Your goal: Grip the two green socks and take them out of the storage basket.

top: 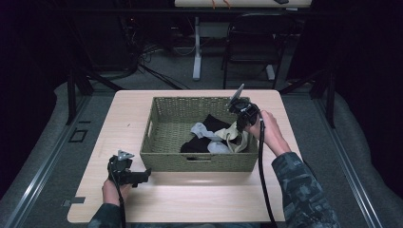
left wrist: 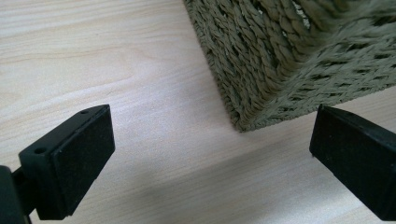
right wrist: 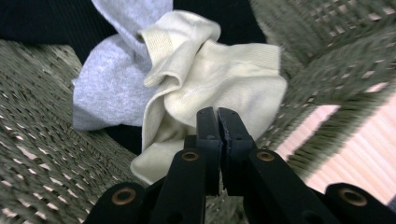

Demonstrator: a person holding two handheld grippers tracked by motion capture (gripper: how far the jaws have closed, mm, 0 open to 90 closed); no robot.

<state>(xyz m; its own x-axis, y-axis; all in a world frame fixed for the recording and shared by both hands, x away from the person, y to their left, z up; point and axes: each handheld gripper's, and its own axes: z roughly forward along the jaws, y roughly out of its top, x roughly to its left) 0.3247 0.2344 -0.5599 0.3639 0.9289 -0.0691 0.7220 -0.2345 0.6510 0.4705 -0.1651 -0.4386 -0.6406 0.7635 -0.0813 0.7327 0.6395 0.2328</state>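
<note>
1. Right gripper (right wrist: 217,114) is over the right end of the basket (top: 199,161), its jaws pressed together on a fold of the cream cloth (right wrist: 219,79); the pinch itself is hidden behind the jaw tips, so how much fabric is caught I cannot tell.
2. Cream cloth lies bunched in the basket against its right wall, touching a grey cloth (right wrist: 109,88); dark fabric (top: 197,142) sits under both.
3. Left gripper (left wrist: 210,154) rests on the table (left wrist: 93,56) by the basket's near left corner; its jaws stand wide apart with nothing between them.
4. Step in hand, as I read it: lifting the cream cloth out of the pile.
5. Next move calls for a steady rise straight up until the cloth clears the rim; the grey cloth lies tight against it and may drag along, so a slow pull, or the left gripper holding the grey one down, would help.
</note>
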